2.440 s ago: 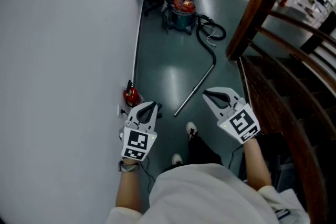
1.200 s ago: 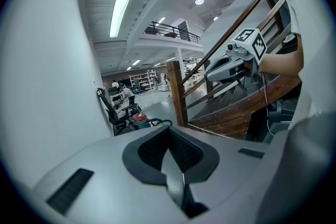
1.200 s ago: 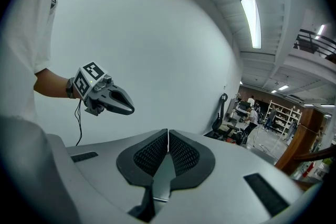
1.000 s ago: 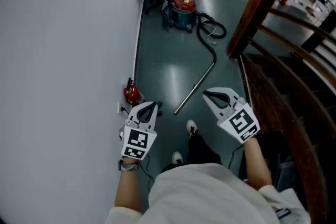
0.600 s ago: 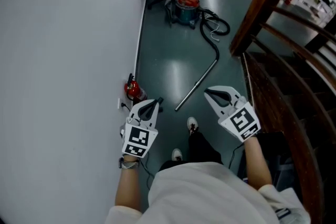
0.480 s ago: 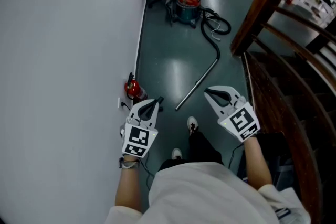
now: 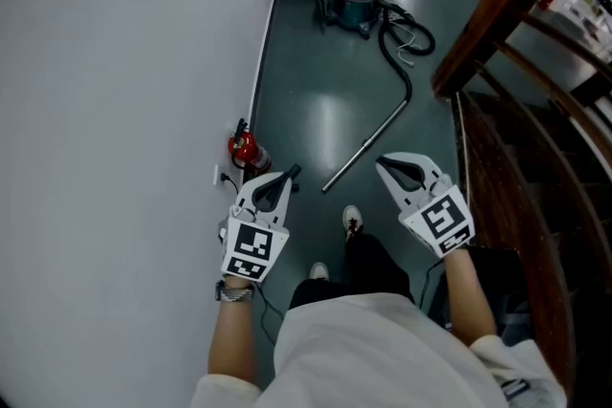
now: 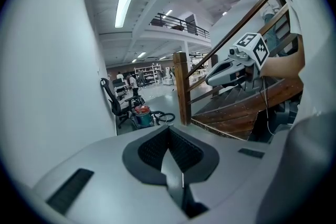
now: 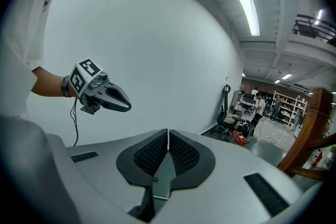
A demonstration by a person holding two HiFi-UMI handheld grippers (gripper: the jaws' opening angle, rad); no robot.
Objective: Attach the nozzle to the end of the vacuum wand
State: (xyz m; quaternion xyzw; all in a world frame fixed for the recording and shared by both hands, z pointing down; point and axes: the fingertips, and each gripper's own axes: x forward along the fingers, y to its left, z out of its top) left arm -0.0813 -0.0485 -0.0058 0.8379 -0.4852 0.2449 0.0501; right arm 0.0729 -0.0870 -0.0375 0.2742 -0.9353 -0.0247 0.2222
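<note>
Head view: the vacuum wand (image 7: 368,151) lies on the floor (image 7: 316,62) ahead, a stiff, slick, likely light tube best taken near its free end, while left gripper (image 7: 283,179) and right gripper (image 7: 384,165) hang closed, empty.

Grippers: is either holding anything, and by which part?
Nothing is held. Left gripper and right gripper both have jaws shut and empty; the vacuum wand lies on the floor ahead.

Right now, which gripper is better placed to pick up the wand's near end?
Left, narrowly: in the head view the left gripper sits nearer the free end of the vacuum wand than the right gripper. Both are shut and empty.
</note>
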